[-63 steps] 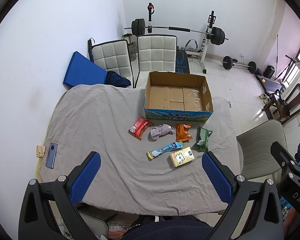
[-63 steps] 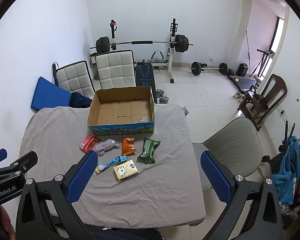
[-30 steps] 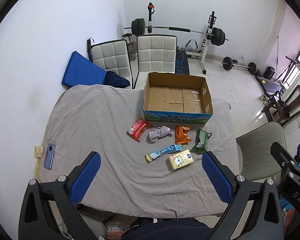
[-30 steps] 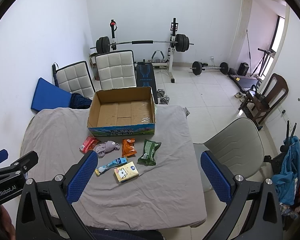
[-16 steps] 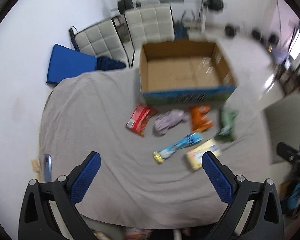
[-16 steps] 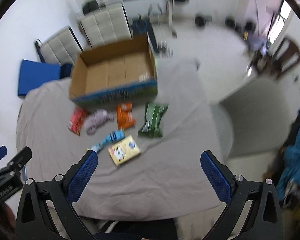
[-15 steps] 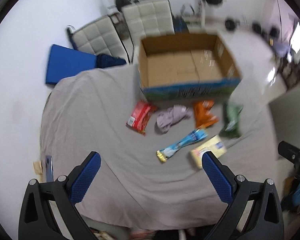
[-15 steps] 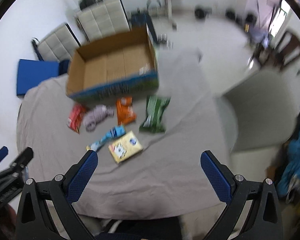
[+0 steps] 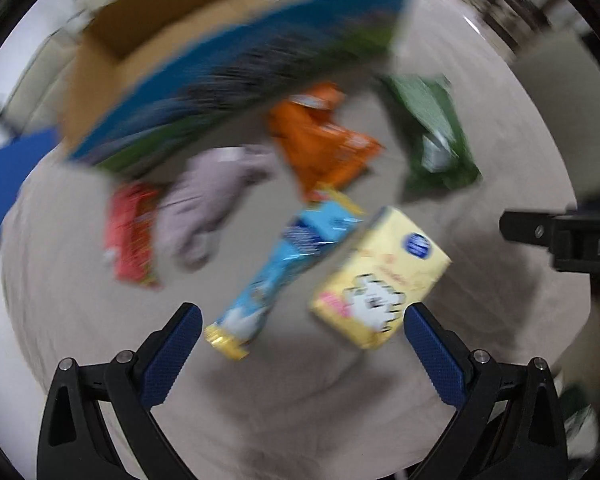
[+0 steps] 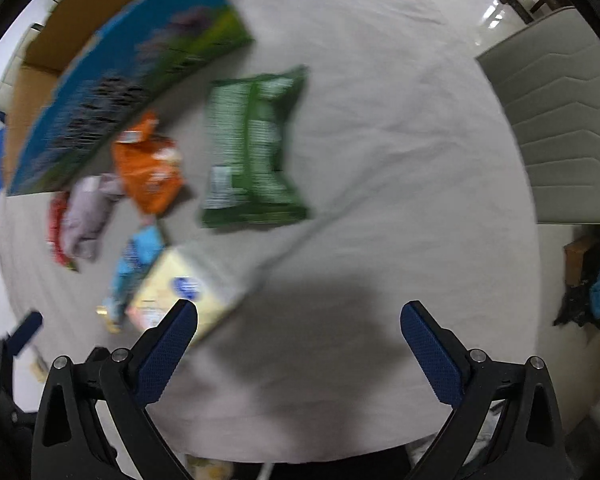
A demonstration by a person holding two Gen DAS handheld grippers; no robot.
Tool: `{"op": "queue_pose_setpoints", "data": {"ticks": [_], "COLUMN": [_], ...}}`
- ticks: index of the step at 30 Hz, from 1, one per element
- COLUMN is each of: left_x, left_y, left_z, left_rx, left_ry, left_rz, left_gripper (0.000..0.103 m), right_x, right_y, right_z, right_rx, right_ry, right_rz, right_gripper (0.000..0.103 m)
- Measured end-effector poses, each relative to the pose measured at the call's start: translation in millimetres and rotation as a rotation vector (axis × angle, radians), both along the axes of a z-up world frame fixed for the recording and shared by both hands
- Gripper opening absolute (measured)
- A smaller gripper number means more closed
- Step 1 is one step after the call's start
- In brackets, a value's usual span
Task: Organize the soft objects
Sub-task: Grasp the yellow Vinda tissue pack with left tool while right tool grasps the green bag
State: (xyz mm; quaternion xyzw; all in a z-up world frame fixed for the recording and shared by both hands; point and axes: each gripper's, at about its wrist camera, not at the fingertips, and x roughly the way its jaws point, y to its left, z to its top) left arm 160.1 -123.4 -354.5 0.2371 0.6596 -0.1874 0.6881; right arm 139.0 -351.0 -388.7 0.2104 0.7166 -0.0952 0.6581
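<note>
Both views are motion-blurred. On the grey cloth lie a yellow tissue pack (image 9: 380,276), a light blue tube packet (image 9: 284,268), an orange snack bag (image 9: 320,136), a green snack bag (image 9: 432,132), a crumpled grey cloth (image 9: 208,200) and a red packet (image 9: 130,228). My left gripper (image 9: 298,344) is open, low over the table, just short of the blue packet and the tissue pack. My right gripper (image 10: 298,340) is open over bare cloth, with the tissue pack (image 10: 172,292) at its left finger and the green bag (image 10: 252,144) ahead.
An open cardboard box (image 9: 172,52) with a blue printed side stands behind the packets; it also shows in the right wrist view (image 10: 100,60). A grey chair (image 10: 560,128) stands at the table's right edge. The right gripper's body (image 9: 560,236) shows at the right of the left wrist view.
Both grippers have dropped fast from high above the table to just over it, moving in towards the packets. Both stay open and empty. The objects have not moved.
</note>
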Motion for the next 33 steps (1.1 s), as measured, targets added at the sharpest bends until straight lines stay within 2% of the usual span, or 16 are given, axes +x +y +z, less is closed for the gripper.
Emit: {"op": "queue_pose_setpoints", "data": {"ticks": [3,6,8,9,12,13,15,18,20,22,23,25,26,27,30,33], "left_x": [-4,-12,-11,-8,4,7,13,11,11,10,11,14,16,13,13,18], "left_y": [-25,-48,-55,-55,-42,-31,-4,31,49,58,62,64,64,62,64,65], "left_z": [-26,-50,-58,-62,-56,-51,-44,-41,-45,-49,-49,-50,-51,-57,-62,-72], "left_rx": [0.025,0.069,0.071,0.061,0.004,-0.016,-0.014,-0.043,-0.063,-0.063,-0.067,-0.072,-0.068,-0.068,-0.069,-0.061], "left_ry": [0.062,0.088,0.094,0.119,0.134,0.148,0.161,0.184,0.212,0.23,0.234,0.233,0.236,0.237,0.249,0.27], "left_rz": [-0.099,-0.211,-0.219,-0.183,-0.001,0.078,0.312,0.556,0.68,0.728,0.736,0.729,0.719,0.714,0.705,0.677], "left_gripper": [0.103,0.102,0.084,0.075,0.074,0.074,0.073,0.073,0.072,0.072,0.072,0.072,0.072,0.072,0.072,0.072], "right_x": [-9,-18,-20,-19,-8,-2,17,52,75,100,105,124,126,128,123,102], "right_y": [-13,-24,-31,-33,-33,-32,-29,-22,-16,-10,-9,-3,-2,1,7,12], "right_z": [-12,-17,-15,-14,-9,-7,-5,-8,-13,-25,-26,-42,-43,-48,-46,-48], "right_rx": [-0.022,-0.027,-0.034,-0.037,-0.026,-0.022,-0.003,0.03,0.041,0.054,0.059,0.063,0.064,0.061,0.059,0.085], "right_ry": [0.023,0.036,0.027,0.022,-0.003,-0.014,-0.04,-0.076,-0.088,-0.075,-0.064,-0.01,0.007,0.032,0.043,0.121], "right_rz": [0.021,0.032,0.046,0.053,0.069,0.071,0.078,0.071,0.069,0.076,0.079,0.108,0.115,0.137,0.197,0.29], "right_gripper": [0.103,0.103,0.103,0.103,0.103,0.103,0.103,0.103,0.101,0.093,0.081,0.066,0.053,0.045,0.039,0.038]}}
